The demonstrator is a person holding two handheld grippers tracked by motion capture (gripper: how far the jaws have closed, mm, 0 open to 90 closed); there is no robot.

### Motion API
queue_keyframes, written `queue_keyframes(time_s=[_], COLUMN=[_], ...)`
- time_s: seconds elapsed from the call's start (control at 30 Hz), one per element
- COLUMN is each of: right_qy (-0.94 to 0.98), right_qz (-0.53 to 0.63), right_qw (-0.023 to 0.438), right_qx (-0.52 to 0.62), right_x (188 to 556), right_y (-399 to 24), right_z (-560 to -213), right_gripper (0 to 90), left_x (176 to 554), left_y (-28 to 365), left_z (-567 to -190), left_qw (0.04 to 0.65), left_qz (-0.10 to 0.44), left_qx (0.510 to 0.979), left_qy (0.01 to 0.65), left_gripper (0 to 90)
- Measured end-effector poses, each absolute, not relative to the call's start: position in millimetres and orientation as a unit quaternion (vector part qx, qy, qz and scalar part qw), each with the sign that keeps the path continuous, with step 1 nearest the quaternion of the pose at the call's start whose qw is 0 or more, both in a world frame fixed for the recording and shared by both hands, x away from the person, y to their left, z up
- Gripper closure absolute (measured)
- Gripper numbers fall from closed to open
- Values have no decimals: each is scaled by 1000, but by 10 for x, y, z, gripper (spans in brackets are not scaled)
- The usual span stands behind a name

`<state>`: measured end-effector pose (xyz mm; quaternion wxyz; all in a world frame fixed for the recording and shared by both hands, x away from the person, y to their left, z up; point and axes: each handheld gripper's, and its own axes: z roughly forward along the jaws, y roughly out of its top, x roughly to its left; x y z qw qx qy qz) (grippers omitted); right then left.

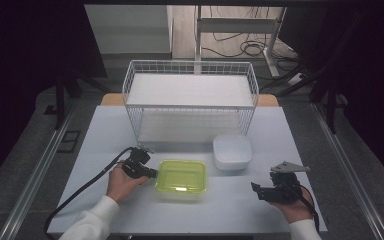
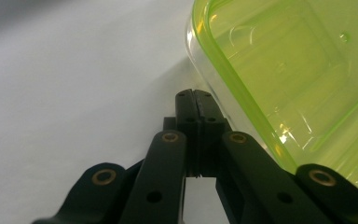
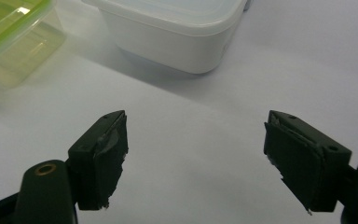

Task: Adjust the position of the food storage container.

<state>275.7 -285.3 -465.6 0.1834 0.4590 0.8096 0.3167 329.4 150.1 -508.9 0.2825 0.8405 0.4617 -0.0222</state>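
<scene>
A clear lime-green lidded container (image 1: 181, 176) lies on the white table, front of centre. My left gripper (image 1: 152, 173) is at its left edge, with a hand behind it. In the left gripper view the two black jaws are pressed together with nothing between them, and the left gripper (image 2: 195, 95) sits right beside the green container's (image 2: 284, 70) rim; whether they touch I cannot tell. My right gripper (image 1: 258, 191) rests at the front right, jaws wide apart. Through the right gripper (image 3: 196, 154) I see bare table, the white container (image 3: 168, 28) and the green container (image 3: 9, 42) beyond.
A white lidded container (image 1: 232, 151) stands right of the green one. Behind both, a white wire basket (image 1: 190, 105) spans the back of the table (image 1: 230, 210). Cables trail from both grippers towards the front edge.
</scene>
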Motion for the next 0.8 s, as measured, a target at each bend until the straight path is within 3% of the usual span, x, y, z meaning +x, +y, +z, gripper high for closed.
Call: queue_keyframes(time_s=[0.37,0.5,0.53,0.57,0.8], right_qy=[807,807,807,807,805], right_qz=[321,324,324,327,337], right_qw=[186,184,184,181,171], right_qx=[459,458,458,458,458], right_x=[2746,2754,2754,2759,2812], right_y=[-2850,-2837,-2837,-2828,-2803], right_z=[-4645,-4636,-4636,-4632,-4611], right_gripper=[218,218,218,217,212], left_x=[3212,3123,3099,3076,3024], left_y=[1696,1787,1799,1810,1912], left_z=[-4912,-4769,-4743,-4721,-4613], left_qw=[306,322,328,333,363], left_qz=[13,24,21,18,38], left_qx=[815,803,799,796,775], left_qy=[492,500,503,504,517], left_gripper=[862,715,715,609,305])
